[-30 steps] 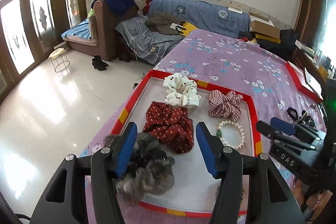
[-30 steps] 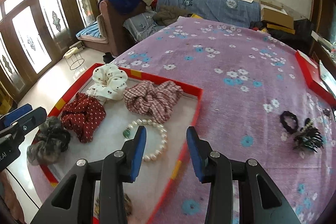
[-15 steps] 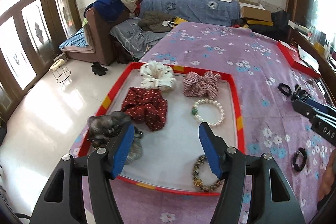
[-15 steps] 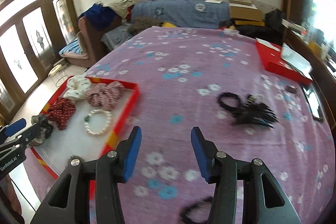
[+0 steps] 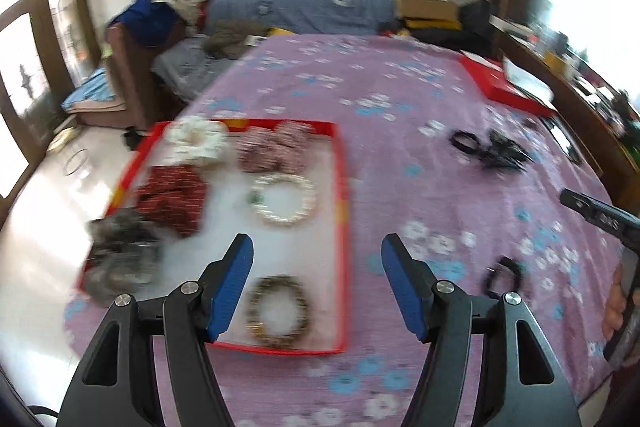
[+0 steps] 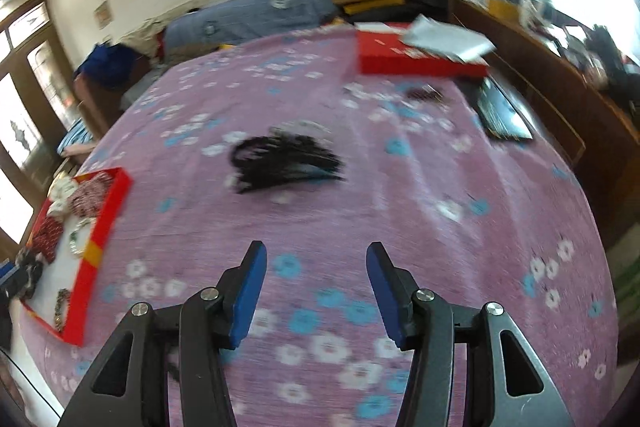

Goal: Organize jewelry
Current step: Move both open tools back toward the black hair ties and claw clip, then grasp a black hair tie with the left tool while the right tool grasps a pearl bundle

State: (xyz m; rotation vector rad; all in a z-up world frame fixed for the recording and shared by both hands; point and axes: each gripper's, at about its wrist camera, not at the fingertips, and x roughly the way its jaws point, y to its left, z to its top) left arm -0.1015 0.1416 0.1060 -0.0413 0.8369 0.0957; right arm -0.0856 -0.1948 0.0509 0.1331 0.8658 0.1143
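A red-rimmed tray (image 5: 341, 187) on the purple flowered cloth holds several scrunchies, a pearl bracelet (image 5: 285, 201) and a dark beaded bracelet (image 5: 279, 311). The tray also shows at the left in the right wrist view (image 6: 106, 223). My left gripper (image 5: 317, 283) is open and empty above the tray's near right corner. A small black hair tie (image 5: 502, 277) lies to its right. My right gripper (image 6: 316, 287) is open and empty over bare cloth. A pile of black hair accessories (image 6: 286, 163) lies ahead of it and shows in the left wrist view (image 5: 494, 151).
A red box (image 6: 416, 61) with white papers sits at the table's far right. A dark flat device (image 6: 502, 115) lies near the right edge. A sofa with clothes stands behind the table. The floor drops off to the left.
Both grippers have swung to the right, away from the tray. The black accessory pile now sits in the middle of the right wrist view. Both stay open.
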